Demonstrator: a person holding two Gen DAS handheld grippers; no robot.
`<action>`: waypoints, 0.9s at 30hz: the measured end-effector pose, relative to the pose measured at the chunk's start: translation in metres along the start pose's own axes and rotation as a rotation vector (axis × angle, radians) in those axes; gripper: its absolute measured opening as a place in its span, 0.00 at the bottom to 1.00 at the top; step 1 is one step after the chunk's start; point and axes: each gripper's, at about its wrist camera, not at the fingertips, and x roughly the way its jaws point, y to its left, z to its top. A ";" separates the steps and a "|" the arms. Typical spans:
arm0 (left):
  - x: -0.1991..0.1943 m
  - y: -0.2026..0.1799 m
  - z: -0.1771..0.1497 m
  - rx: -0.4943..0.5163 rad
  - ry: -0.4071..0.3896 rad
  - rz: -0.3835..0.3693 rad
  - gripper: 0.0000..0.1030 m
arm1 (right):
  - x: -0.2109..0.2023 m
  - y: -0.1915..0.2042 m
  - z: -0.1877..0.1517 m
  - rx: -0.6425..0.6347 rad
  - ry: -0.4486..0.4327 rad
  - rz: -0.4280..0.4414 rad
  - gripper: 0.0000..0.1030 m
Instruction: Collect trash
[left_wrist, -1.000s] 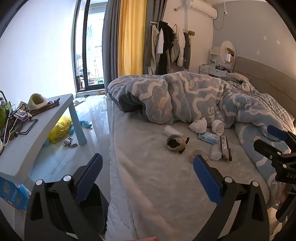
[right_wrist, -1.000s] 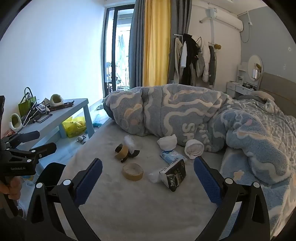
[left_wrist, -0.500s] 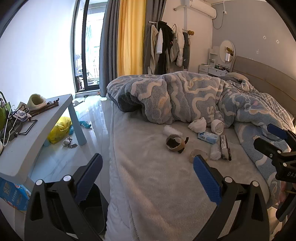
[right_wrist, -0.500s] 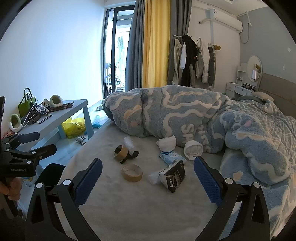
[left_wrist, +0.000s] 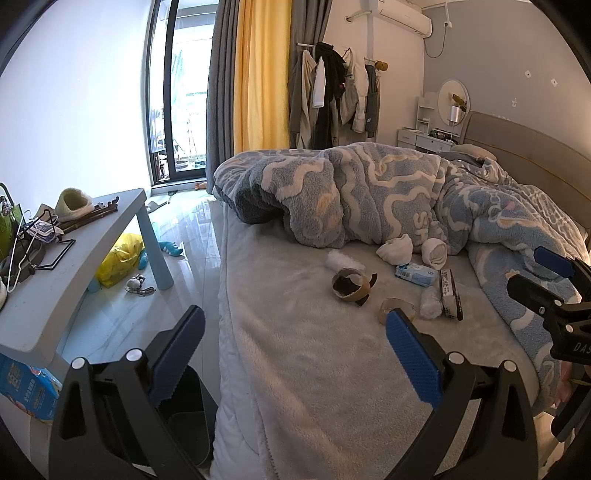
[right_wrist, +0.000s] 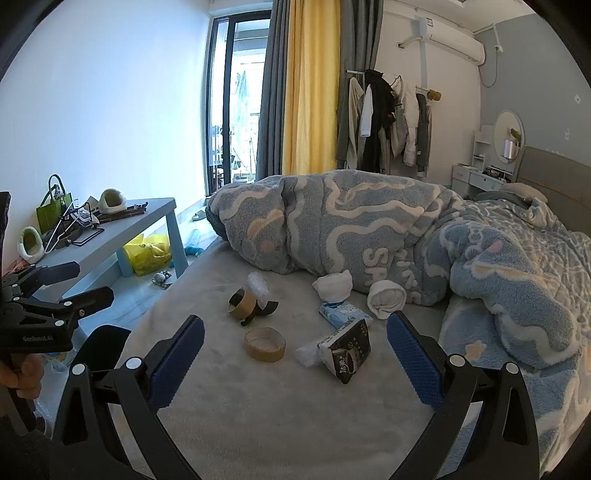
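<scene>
Bed (right_wrist: 258, 424) holds two tape rolls (right_wrist: 265, 344); two white socks (right_wrist: 386, 298).

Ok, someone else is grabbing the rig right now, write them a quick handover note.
Left tool: open, empty, hanging over the near edge of the bed.
Right tool: open, empty, facing the trash.
Trash on the bed: flat tape roll, torn cardboard tape core, crumpled white plastic, black-and-white carton, blue-white tissue pack.
Dark bin sits on the floor beside the bed, below the left tool.
Done: nothing visibly collected.
Left: every piece. The two white rolled socks by the blanket are probably not trash.
</scene>
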 end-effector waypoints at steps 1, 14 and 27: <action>0.000 0.000 0.000 0.000 0.000 0.000 0.97 | 0.000 0.000 0.000 -0.001 -0.001 0.001 0.97; -0.001 0.001 0.000 0.000 -0.001 0.000 0.97 | 0.002 0.001 -0.001 0.000 -0.001 0.003 0.97; -0.001 0.000 -0.001 0.001 -0.001 0.001 0.97 | 0.002 0.001 -0.001 0.001 -0.002 0.005 0.97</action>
